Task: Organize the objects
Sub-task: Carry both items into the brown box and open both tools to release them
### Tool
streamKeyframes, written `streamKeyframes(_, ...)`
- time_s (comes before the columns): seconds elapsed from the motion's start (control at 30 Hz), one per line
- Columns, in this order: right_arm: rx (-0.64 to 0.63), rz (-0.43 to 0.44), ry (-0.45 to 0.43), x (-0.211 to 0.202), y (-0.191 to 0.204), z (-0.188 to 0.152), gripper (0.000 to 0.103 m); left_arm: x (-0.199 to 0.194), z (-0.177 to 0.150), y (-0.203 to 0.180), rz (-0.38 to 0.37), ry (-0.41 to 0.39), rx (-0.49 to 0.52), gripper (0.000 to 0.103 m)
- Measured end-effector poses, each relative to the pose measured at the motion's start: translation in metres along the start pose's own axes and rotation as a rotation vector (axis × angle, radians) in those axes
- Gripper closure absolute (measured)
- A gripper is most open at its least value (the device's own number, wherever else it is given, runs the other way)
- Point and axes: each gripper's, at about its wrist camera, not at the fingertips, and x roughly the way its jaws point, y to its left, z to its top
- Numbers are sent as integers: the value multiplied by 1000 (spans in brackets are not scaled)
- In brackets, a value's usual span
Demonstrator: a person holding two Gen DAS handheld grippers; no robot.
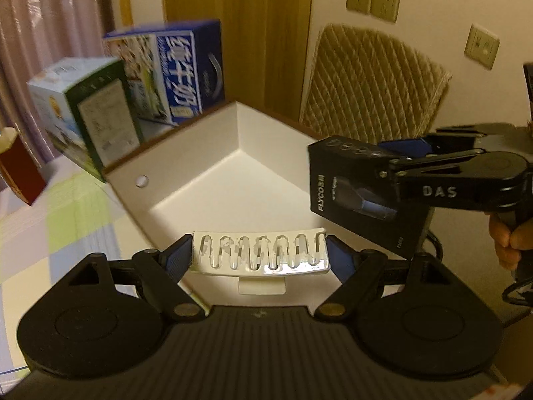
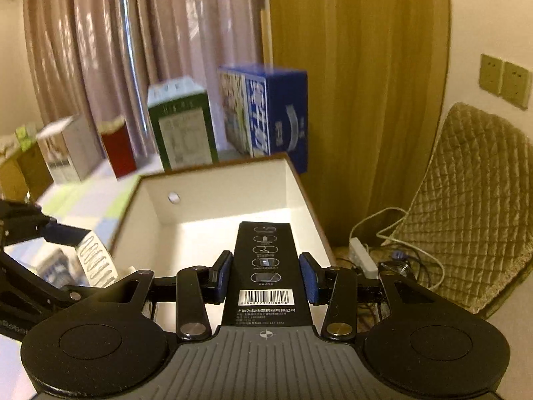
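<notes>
My left gripper (image 1: 260, 254) is shut on a white slotted tray piece (image 1: 263, 256), gripping it by its two short ends over the near edge of an open white box (image 1: 213, 180). In the left wrist view my right gripper (image 1: 386, 158) comes in from the right, shut on a black FLYCO carton (image 1: 356, 200) above the box's right rim, with a hand on its handle. The right wrist view shows the right gripper (image 2: 265, 276) clamping that black carton (image 2: 265, 253) over the white box (image 2: 213, 206). The left gripper (image 2: 88, 263) holds the white slotted piece (image 2: 96, 260) at the left.
Behind the white box stand a blue milk carton case (image 1: 186, 73), a green-sided box (image 1: 100, 116) and a red box (image 1: 20, 173) on a checked cloth (image 1: 60, 220). A quilted cushion (image 2: 473, 200), power strip and cables (image 2: 366, 260) lie to the right, by a wooden panel.
</notes>
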Motion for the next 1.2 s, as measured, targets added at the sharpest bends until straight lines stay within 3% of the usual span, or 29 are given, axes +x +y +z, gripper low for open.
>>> streamKeyframes(0.23,-28,5,0,29,-18,-10,62,40,2,-10,-3,73,23,22)
streamKeyframes(0.33,-29,18,37,34,-24,-12,56,52,4,-13,-6,93,36,22)
streamKeyframes(0.57,-23,59,93,32,-31,-17,51,77,-1,-15,-13,151,59,22)
streamKeyframes(0.97,-97,81,141,28,-29,-17,26,108,-16,-21,-6,271,99,20)
streamKeyframes(1.1,-95,105,150,22,-30,-18,20,102,-14,-20,-1,263,98,11)
streamKeyframes(1.2,-92,115,147,15,-29,-17,15,91,-12,-19,11,251,83,10)
